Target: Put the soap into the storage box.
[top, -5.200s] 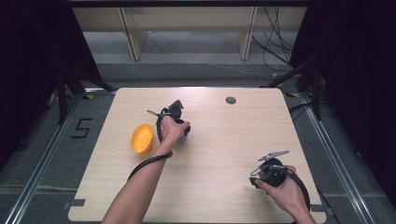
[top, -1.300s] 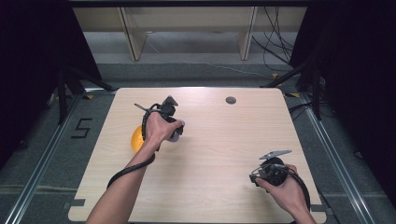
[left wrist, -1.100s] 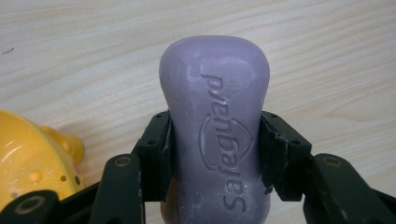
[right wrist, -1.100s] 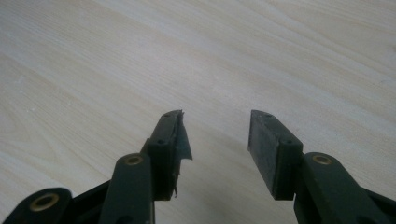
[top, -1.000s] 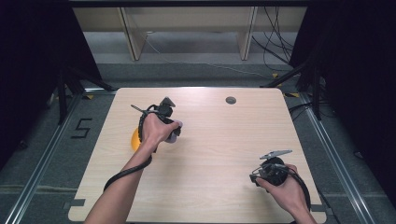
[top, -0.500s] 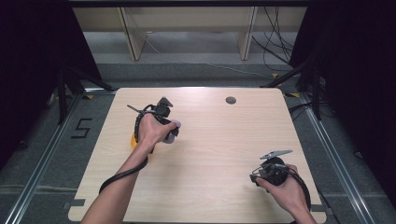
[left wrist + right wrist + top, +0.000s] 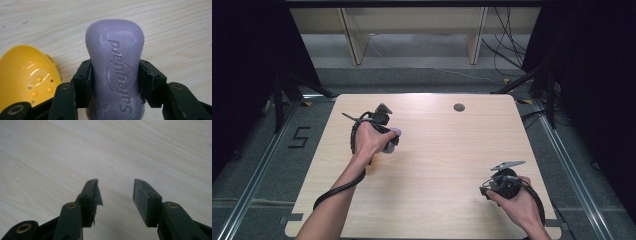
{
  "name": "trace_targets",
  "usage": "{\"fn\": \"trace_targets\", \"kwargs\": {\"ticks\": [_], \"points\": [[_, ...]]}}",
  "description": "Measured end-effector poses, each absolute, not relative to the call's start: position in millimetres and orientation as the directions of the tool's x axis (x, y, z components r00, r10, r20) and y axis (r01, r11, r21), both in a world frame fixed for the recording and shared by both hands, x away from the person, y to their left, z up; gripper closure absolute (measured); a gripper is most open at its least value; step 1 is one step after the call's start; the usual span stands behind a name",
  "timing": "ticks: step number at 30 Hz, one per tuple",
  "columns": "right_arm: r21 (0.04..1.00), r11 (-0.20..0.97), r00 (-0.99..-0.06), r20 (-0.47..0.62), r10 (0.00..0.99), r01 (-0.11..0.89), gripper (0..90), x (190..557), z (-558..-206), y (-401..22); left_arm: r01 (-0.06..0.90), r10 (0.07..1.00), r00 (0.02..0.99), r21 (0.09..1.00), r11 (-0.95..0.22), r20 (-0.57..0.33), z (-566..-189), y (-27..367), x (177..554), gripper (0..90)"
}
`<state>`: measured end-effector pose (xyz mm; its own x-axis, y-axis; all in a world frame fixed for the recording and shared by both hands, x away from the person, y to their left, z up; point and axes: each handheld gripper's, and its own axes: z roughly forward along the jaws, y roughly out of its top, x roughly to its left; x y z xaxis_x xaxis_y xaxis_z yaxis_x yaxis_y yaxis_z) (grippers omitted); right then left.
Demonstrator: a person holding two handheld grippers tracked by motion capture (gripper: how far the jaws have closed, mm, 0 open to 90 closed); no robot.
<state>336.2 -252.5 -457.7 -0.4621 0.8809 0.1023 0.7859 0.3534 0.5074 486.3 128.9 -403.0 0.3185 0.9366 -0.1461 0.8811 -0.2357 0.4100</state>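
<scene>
- We are looking at the left tool (image 7: 115, 82) pinching a purple soap bar (image 7: 115, 70) across its narrow waist, one black jaw pressing on each side.
- The soap bar is sticking out forward past the jaw tips, its embossed "Safeguard" lettering facing up at us in the left gripper view.
- We are seeing a yellow soap dish (image 7: 27, 80) just beside the tool on the left of that view, its inside dotted with small bumps and holes; whether it is touching the soap we cannot tell.
- From the high view, the left hand (image 7: 371, 141) is holding the left tool over the far left part of the worktop (image 7: 442, 150), with a bit of purple showing at its right.
- The right tool (image 7: 115, 202) is hanging over bare wood near the front right corner, jaws spread and gripping nothing.
</scene>
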Motion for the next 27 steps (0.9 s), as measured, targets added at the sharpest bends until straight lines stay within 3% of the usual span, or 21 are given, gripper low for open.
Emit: {"fn": "trace_targets", "kwargs": {"ticks": [24,25,27], "points": [[0.503,0.363,-0.467,0.094,0.879,0.784,55.1,336.5,-456.8,-253.0,0.889,0.954,0.262,0.422,-0.179,-0.147,-400.5,152.5,478.0,48.7],[0.517,0.354,-0.490,0.150,0.859,0.780,55.2,337.9,-458.8,-254.4,0.887,0.952,0.270,0.422,-0.187,-0.146,-400.1,154.1,477.8,48.7],[0.516,0.356,-0.488,0.142,0.861,0.779,55.1,337.8,-458.5,-254.3,0.890,0.953,0.263,0.420,-0.179,-0.150,-400.3,155.8,476.9,48.7]]}}
